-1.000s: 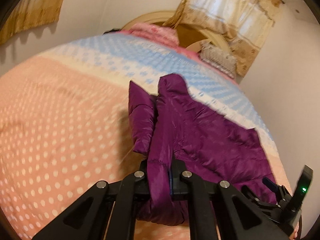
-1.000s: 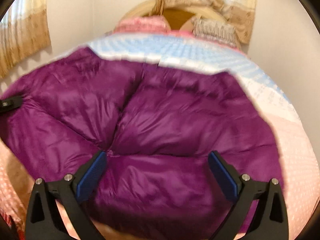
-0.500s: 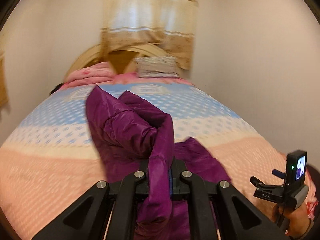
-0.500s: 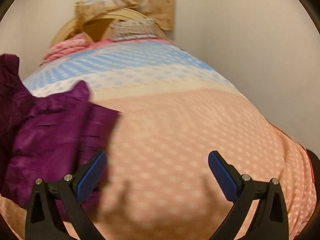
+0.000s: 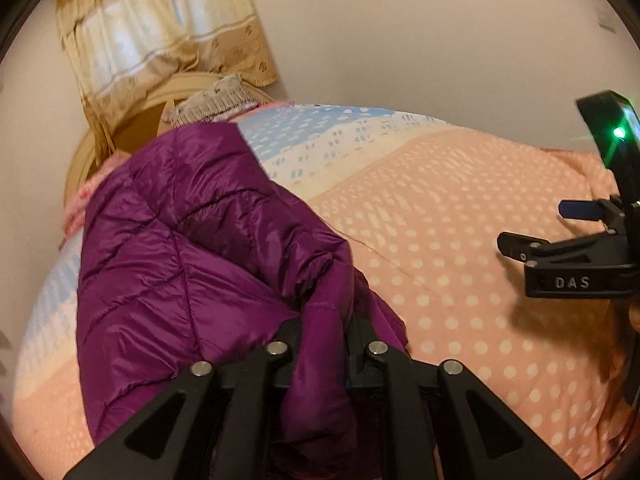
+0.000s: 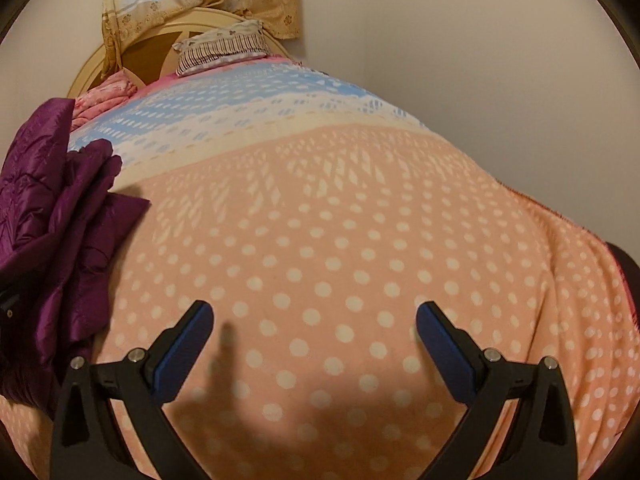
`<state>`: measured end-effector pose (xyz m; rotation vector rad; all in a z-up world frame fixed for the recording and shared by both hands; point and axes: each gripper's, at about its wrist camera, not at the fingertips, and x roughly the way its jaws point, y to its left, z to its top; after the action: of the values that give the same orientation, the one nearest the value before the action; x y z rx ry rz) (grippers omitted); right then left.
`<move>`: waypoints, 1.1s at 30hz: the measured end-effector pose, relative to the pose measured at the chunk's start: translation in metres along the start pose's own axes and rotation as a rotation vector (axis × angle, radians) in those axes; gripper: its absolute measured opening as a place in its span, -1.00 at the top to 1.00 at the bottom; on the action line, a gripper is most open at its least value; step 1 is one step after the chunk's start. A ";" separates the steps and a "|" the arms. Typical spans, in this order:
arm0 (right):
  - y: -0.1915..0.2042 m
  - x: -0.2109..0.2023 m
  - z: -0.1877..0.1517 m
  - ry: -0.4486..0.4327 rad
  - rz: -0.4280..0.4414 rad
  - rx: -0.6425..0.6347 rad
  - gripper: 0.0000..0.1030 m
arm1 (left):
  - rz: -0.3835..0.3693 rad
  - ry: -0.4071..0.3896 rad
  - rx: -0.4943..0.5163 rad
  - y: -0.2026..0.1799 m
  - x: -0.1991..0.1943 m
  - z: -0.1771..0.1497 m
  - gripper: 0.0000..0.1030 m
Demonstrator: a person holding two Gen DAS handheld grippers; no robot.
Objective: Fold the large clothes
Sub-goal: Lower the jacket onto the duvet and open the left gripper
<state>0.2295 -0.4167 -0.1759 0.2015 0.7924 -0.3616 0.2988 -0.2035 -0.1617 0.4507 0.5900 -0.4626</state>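
While its quilted bulk hangs bunched above the bed [image 5: 460,248], the purple puffer jacket [image 5: 180,264] is pinched by a fold between the closed jaws of the left gripper [image 5: 322,344]. Off to its right, the right gripper [image 6: 314,334] hovers over the dotted peach blanket [image 6: 340,240] with jaws spread wide, holding nothing. Pillows [image 6: 222,50] lie by the headboard [image 6: 136,56], beneath a curtain [image 5: 160,40].

Jacket [image 6: 52,240] sits on the bed [image 6: 360,220] at my 9 o'clock, pillow [image 6: 222,50] up at 12 against the headboard [image 6: 148,52].
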 end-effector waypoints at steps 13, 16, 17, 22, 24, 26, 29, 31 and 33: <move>0.000 -0.002 0.012 0.006 0.008 0.030 -0.92 | -0.015 -0.135 -0.061 0.021 -0.094 0.030 -0.53; 0.018 -0.011 0.034 0.003 0.050 0.002 -0.67 | 0.106 -0.099 -0.163 0.080 -0.085 0.028 -0.54; 0.027 -0.014 0.042 -0.005 0.060 -0.014 -0.65 | 0.162 -0.075 -0.206 0.105 -0.078 0.024 -0.54; 0.100 -0.042 0.093 -0.078 0.139 -0.098 -0.41 | 0.382 0.032 -0.508 0.228 -0.043 0.000 -0.54; 0.129 -0.051 0.109 -0.107 0.157 -0.117 -0.41 | 0.391 0.040 -0.623 0.258 -0.034 -0.009 -0.54; 0.164 -0.058 0.128 -0.110 0.192 -0.111 -0.41 | 0.385 0.046 -0.706 0.280 -0.022 -0.014 -0.54; 0.204 -0.055 0.146 -0.093 0.227 -0.103 -0.41 | 0.380 0.088 -0.730 0.290 0.003 -0.015 -0.54; 0.231 -0.046 0.153 -0.101 0.206 -0.102 -0.41 | 0.370 0.099 -0.741 0.294 0.013 -0.014 -0.54; 0.249 -0.031 0.152 -0.099 0.176 -0.105 -0.38 | 0.370 0.103 -0.739 0.291 0.016 -0.016 -0.54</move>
<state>0.4060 -0.2273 -0.0387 0.1524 0.6881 -0.1623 0.4585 0.0343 -0.1057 -0.1293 0.7112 0.1461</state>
